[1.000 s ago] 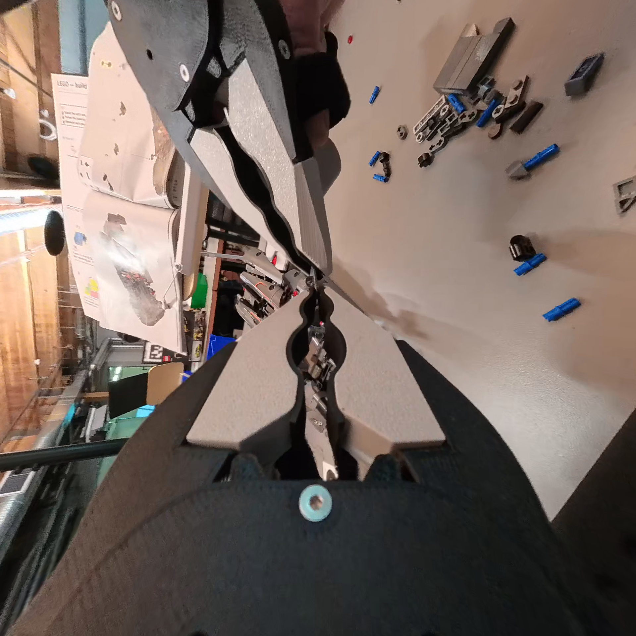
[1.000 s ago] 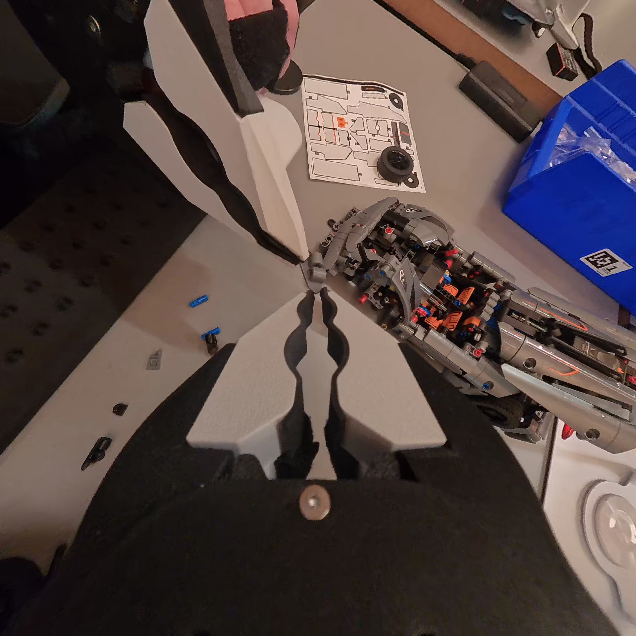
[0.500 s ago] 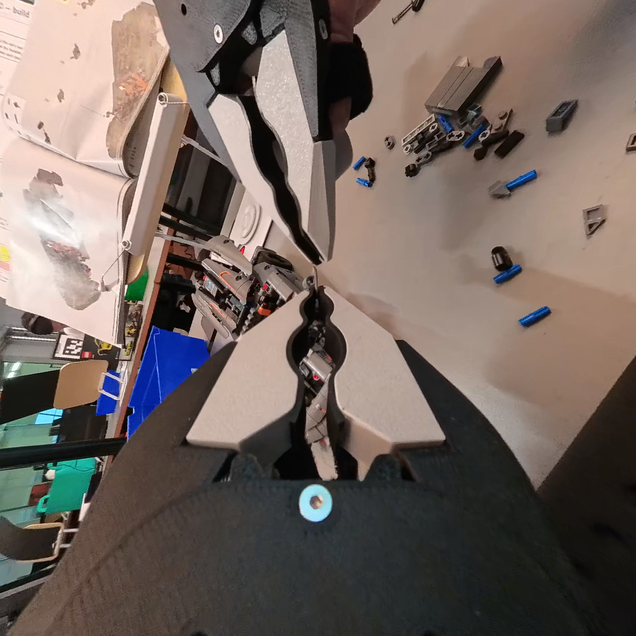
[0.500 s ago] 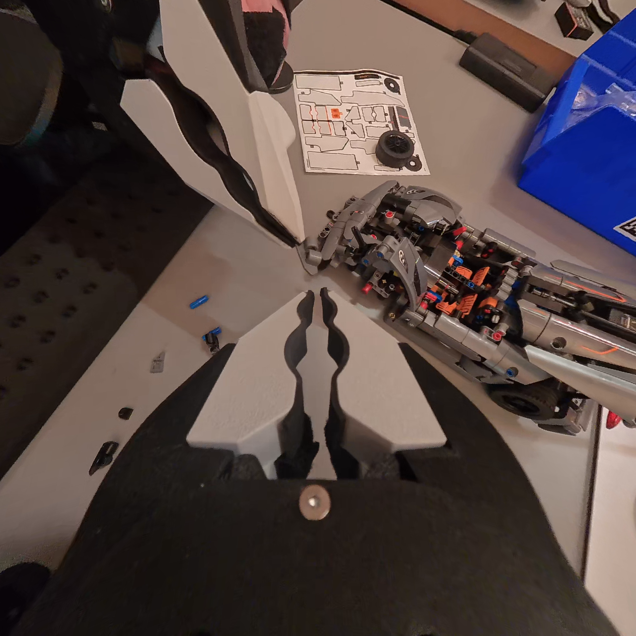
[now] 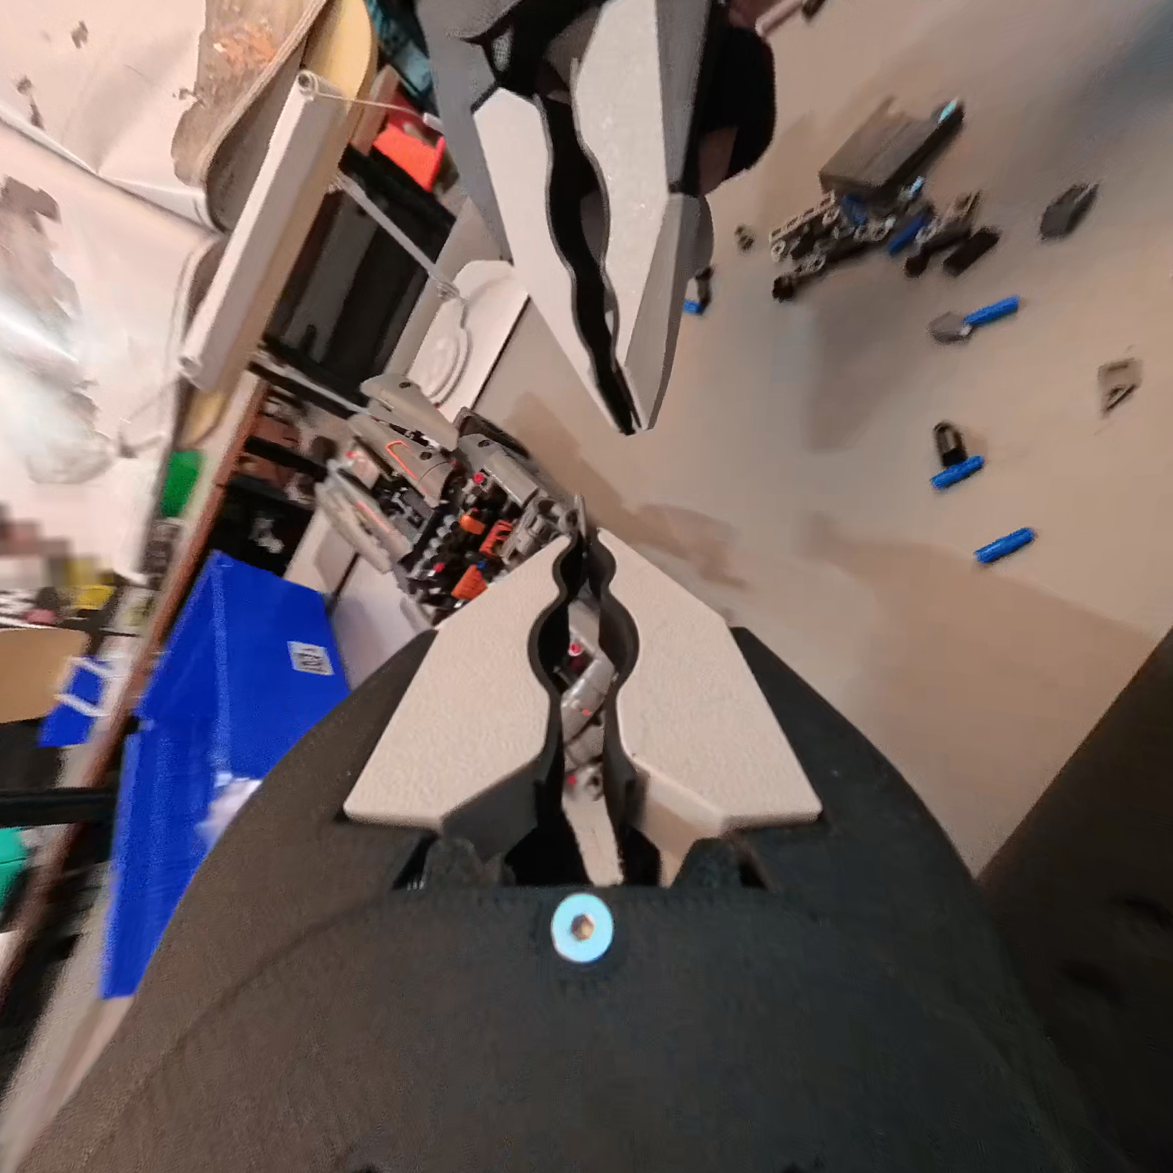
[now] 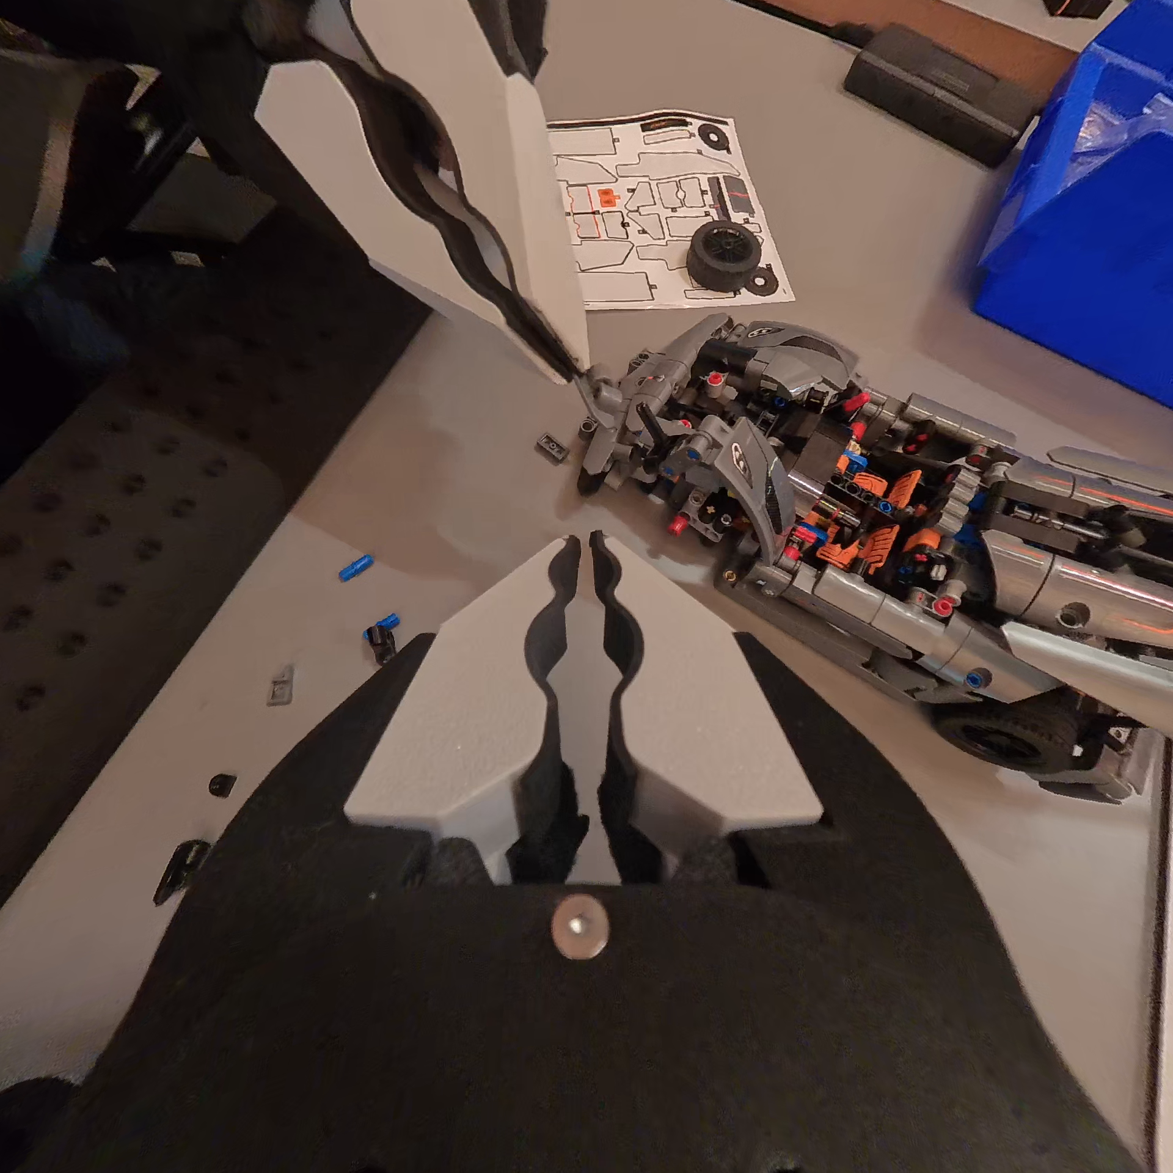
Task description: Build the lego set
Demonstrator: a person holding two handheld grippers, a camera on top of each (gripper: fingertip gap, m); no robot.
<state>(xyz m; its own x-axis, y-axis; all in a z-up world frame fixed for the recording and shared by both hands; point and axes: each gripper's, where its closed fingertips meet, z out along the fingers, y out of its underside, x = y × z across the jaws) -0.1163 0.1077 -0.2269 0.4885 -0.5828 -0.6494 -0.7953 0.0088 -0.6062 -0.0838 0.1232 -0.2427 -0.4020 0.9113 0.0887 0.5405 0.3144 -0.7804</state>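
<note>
One small grey plate (image 6: 551, 447) newly beside car (image 6: 825, 482).

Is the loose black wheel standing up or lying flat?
Lying flat. The wheel rests on its side on the sticker sheet, hub facing up.

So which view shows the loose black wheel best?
The right wrist view. The loose black wheel lies in full sight there on the white sticker sheet, beyond the Lego car, with its spokes readable. The left wrist view does not show it at all; only loose parts and the car appear there.
</note>
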